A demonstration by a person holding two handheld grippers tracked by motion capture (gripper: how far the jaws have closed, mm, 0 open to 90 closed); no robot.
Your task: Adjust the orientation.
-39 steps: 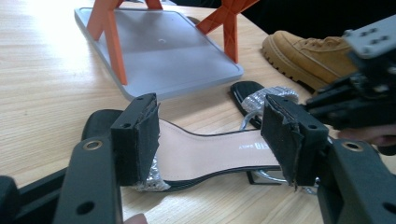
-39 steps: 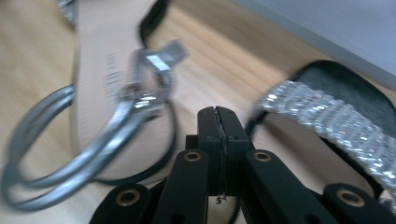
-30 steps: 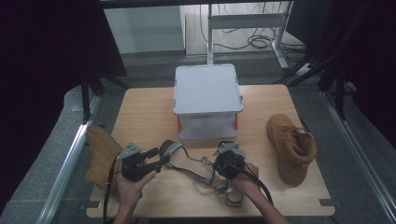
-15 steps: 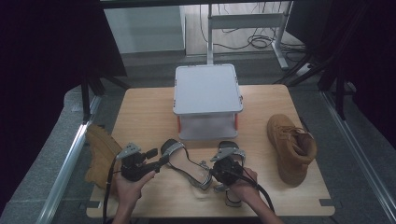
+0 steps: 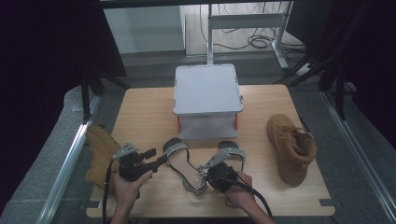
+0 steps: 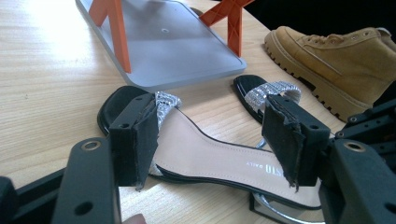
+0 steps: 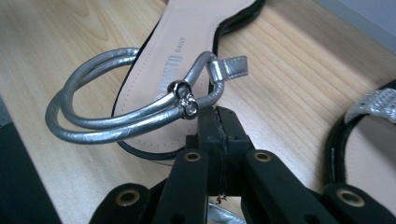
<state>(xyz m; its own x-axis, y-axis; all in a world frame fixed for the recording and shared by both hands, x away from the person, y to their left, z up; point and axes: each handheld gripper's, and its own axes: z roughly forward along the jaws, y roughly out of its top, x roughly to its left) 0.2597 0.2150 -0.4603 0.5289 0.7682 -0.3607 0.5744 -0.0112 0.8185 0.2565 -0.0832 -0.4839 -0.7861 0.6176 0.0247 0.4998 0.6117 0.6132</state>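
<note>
In the high view the right gripper (image 5: 211,164) has edged left since a second ago, dragging the left sandal (image 5: 183,164) beside its mate (image 5: 232,154) (2 together). The left gripper (image 6: 212,135) view shows jaws apart, straddling that sandal's toe band untouched. In the right gripper view the jaws are pressed together, apparently pinching the silver ankle strap (image 7: 121,114), so pairing seems nearly done.

sandals (image 5: 183,163) before box (image 5: 207,88), boots flanking

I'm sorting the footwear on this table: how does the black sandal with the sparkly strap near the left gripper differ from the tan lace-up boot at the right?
The black flat sandal with a glittery toe strap is open and low, its pale insole bare; the tan lace-up boot is closed and tall, reaching ankle height. The sandal has thin silver ankle straps; the boot has laces and a thick lugged sole. The sandal lies at the table's near middle, the boot near its right edge. Both rest on the wooden table.
</note>
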